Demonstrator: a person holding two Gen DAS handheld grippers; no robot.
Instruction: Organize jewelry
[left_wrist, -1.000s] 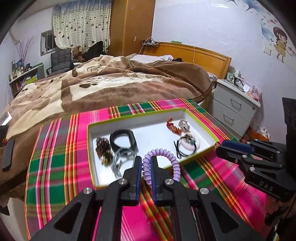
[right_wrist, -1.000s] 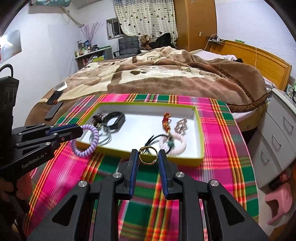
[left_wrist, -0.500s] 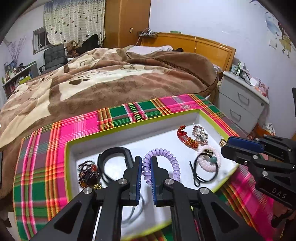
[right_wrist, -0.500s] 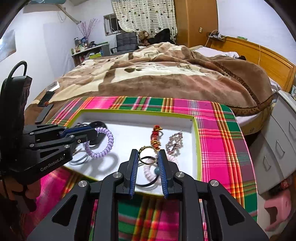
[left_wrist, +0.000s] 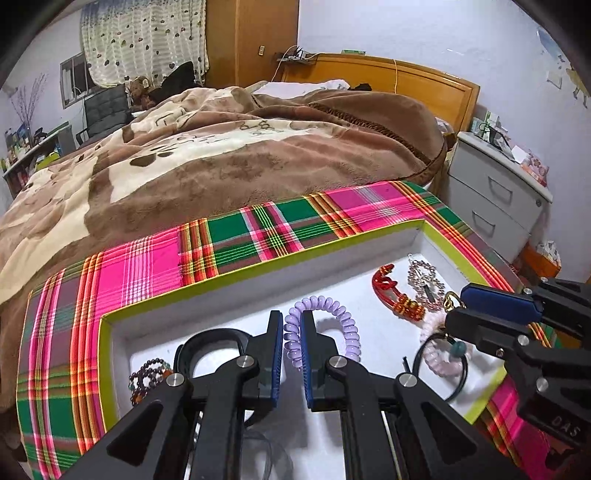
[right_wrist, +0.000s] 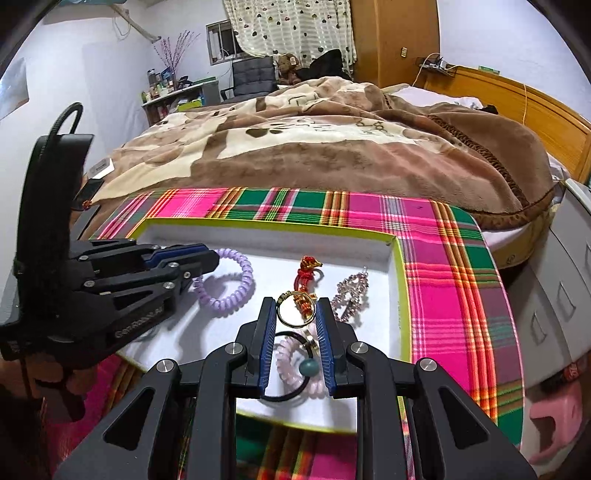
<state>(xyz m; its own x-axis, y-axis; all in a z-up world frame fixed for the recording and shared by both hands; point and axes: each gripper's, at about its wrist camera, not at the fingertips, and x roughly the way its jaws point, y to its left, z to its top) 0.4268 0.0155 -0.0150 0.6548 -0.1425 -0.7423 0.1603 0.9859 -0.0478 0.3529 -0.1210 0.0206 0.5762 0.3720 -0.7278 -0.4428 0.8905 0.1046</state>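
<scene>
A white tray with a lime-green rim (left_wrist: 258, 267) (right_wrist: 402, 280) lies on a plaid cloth. My left gripper (left_wrist: 291, 325) (right_wrist: 207, 264) is shut on a purple coil hair tie (left_wrist: 334, 310) (right_wrist: 236, 291) and holds it over the tray's middle. My right gripper (right_wrist: 296, 314) (left_wrist: 456, 306) is shut on a gold ring (right_wrist: 295, 314) (left_wrist: 451, 300) over the tray's right part. Under it lie a pink coil tie with a black elastic (right_wrist: 291, 369) (left_wrist: 443, 354), a red bracelet (left_wrist: 391, 291) (right_wrist: 306, 275) and a silver chain piece (left_wrist: 424, 278) (right_wrist: 351, 291).
A black band (left_wrist: 210, 343) and dark beads (left_wrist: 147, 376) lie at the tray's left. The plaid cloth (left_wrist: 147, 258) covers the table. A bed with a brown blanket (left_wrist: 221, 155) stands right behind it. A grey nightstand (left_wrist: 498, 195) stands at the right.
Both grippers have moved forward from the tray's near edge to over its inside, each still holding its item.
</scene>
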